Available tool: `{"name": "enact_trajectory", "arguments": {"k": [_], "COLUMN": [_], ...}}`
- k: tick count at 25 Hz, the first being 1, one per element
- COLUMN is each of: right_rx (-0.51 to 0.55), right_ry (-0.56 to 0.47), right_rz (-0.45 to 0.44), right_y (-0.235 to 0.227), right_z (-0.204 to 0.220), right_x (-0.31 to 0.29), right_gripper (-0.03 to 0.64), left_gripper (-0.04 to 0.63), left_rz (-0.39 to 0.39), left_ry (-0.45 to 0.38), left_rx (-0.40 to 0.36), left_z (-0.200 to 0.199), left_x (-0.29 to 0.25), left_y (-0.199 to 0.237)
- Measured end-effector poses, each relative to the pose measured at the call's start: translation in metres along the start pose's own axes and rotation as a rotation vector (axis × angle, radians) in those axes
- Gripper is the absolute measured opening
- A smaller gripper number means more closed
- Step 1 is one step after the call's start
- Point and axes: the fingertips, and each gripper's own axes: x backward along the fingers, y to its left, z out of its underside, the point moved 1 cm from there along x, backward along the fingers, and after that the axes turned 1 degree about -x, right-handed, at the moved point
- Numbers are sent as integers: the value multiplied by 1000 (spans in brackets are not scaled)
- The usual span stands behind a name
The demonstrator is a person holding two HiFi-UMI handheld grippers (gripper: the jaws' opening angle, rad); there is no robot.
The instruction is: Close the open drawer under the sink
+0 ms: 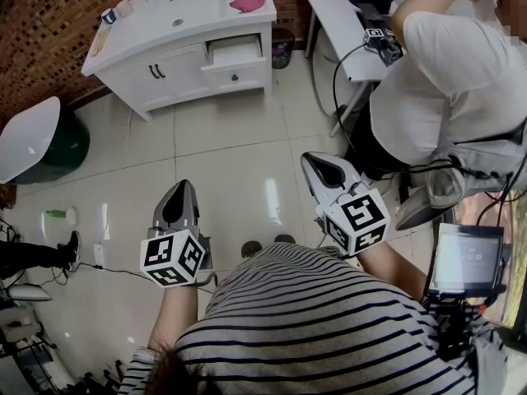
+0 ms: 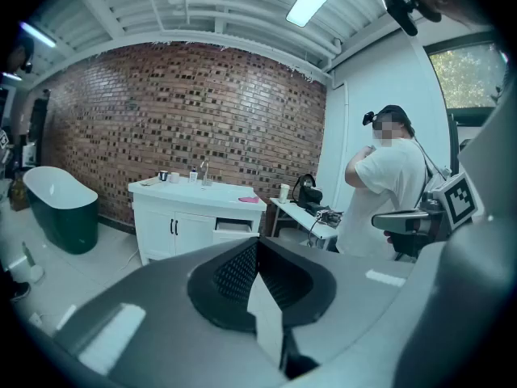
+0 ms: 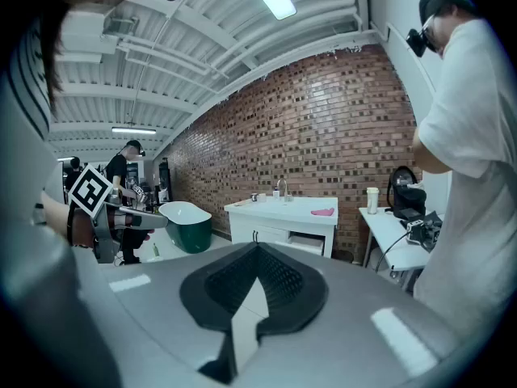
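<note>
The drawer (image 1: 235,52) stands pulled out of the white cabinet (image 1: 177,68) at the far side of the room. It is the upper right one, and its front juts nearer than the cabinet face. One more drawer sits shut just below it, and two doors with dark handles are to its left. Bare, glossy tiled floor (image 1: 239,146) lies open between the cabinet and both grippers, which are well apart from the drawer.

The left gripper (image 1: 179,196) and the right gripper (image 1: 321,167) are held low and near, both aimed toward the cabinet. The fingers of each are clenched together on nothing.

One pink cloth (image 1: 247,2) lies on the cabinet top, right of the sink (image 1: 177,21). A few small containers stand at its far left edge. A dark bin (image 1: 282,48) fills the gap between the cabinet's right side and a white bench (image 1: 329,15). One person in a white shirt (image 1: 445,72) bends at that bench, crowding the right side. One tub (image 1: 33,138) stands at the left, against a brick wall (image 1: 41,31).
</note>
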Motion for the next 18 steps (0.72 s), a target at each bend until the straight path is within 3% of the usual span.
{"name": "enact_trajectory", "arguments": {"k": [8,18], "right_rx": [-26,1], "right_ry": [1,-40], "right_rz": [25,23], "right_y": [-38,-46], "right_z": [9,11], "right_x": [15,-24], "right_gripper": [2,2], "left_gripper": [14,14], "left_rz": [-3,3], "left_ry": [13,-13], "left_rx": [-28,-50], "left_z": [3,2], "left_x": [-15,-50], "left_y": [-25,1]}}
